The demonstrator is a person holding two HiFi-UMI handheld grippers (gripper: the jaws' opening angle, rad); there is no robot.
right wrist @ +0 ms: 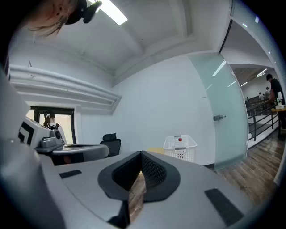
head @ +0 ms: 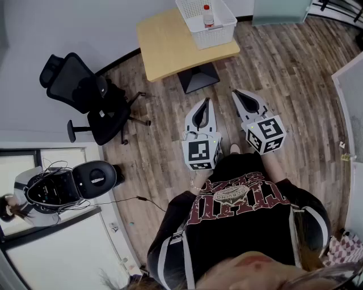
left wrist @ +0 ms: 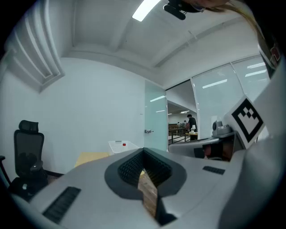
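Left gripper point(head: 205, 103) and right gripper point(head: 238, 94) side by side over the wood floor point(head: 295, 73), aimed toward the bench point(head: 164, 48), well apart from it. Fingers point(left wrist: 127, 169) of both pressed together at the tips, gripping nothing. At the bench's far edge, a white basket point(head: 218, 35) with a red-capped bottle point(head: 208, 17) inside. Black office chair point(head: 85, 93) off to the left, near the wall.
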